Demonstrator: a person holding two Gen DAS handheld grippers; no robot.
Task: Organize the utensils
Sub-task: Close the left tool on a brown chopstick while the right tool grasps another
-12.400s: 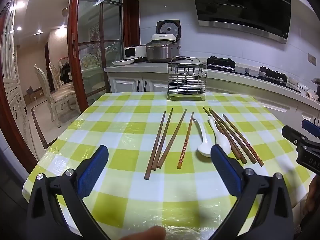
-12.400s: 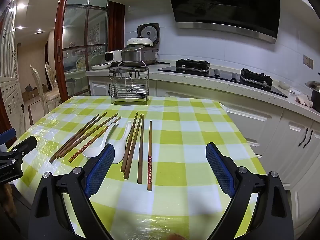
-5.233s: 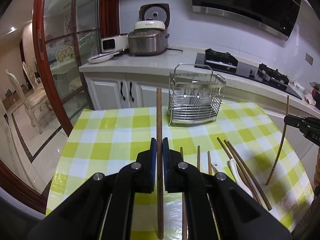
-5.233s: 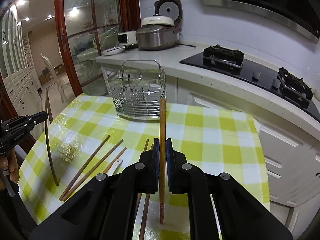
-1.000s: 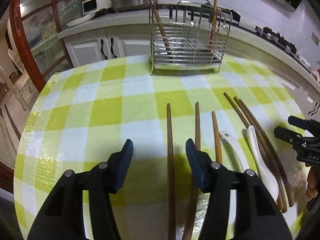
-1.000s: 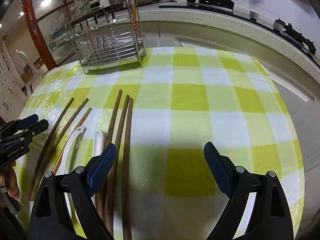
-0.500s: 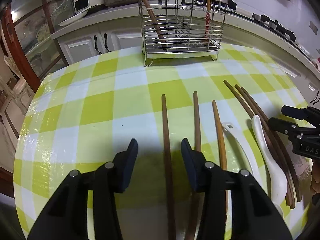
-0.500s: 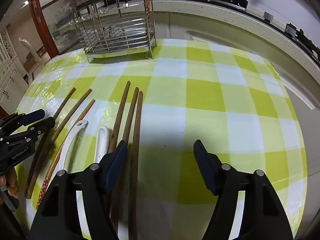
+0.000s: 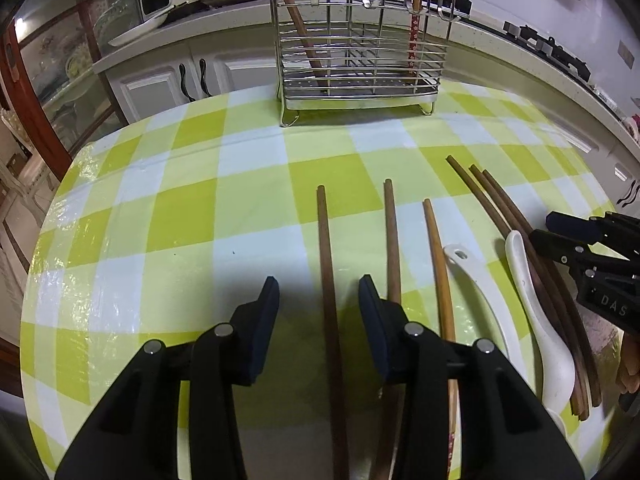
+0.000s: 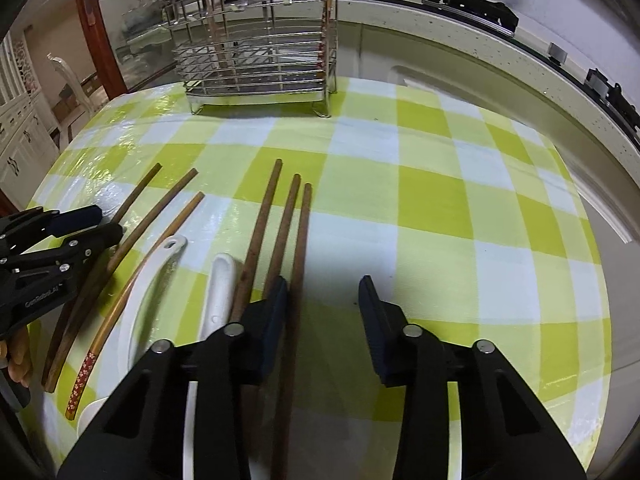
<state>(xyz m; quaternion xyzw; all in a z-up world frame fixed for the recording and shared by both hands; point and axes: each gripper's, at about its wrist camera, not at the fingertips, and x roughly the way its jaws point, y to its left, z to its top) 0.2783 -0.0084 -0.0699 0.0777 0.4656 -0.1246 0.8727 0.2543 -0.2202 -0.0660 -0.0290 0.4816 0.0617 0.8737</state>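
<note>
Both tools hang low over the checked worktop (image 9: 180,216). Left hand-held gripper (image 9: 319,292) has its jaws partly apart and has just been narrowing; a dark chopstick (image 9: 326,264) lies between the blue pads, which do not touch it. Right hand-held gripper (image 10: 322,290) also stands partly apart after closing quickly; the rightmost chopstick of the trio (image 10: 301,248) lies just inside its left pad, and I cannot tell whether the pad touches it. Nothing is clamped.

At the far edge of the worktop stands the wire utensil rack (image 9: 360,44). Two chopsticks are already in it: a brown one (image 9: 298,24) leaning at the left end and a patterned one (image 9: 414,28) upright at the right end.

Between the two tools lie two white spoons (image 9: 520,264), side by side, handles pointing toward the rack.

Loose chopsticks flank them. On the left tool's side, a second dark stick (image 9: 392,240) and a lighter stick (image 9: 438,264) with a patterned end lie beside the one between the pads. On the right tool's side, three dark sticks (image 10: 276,232) lie close together, nearly parallel.
</note>
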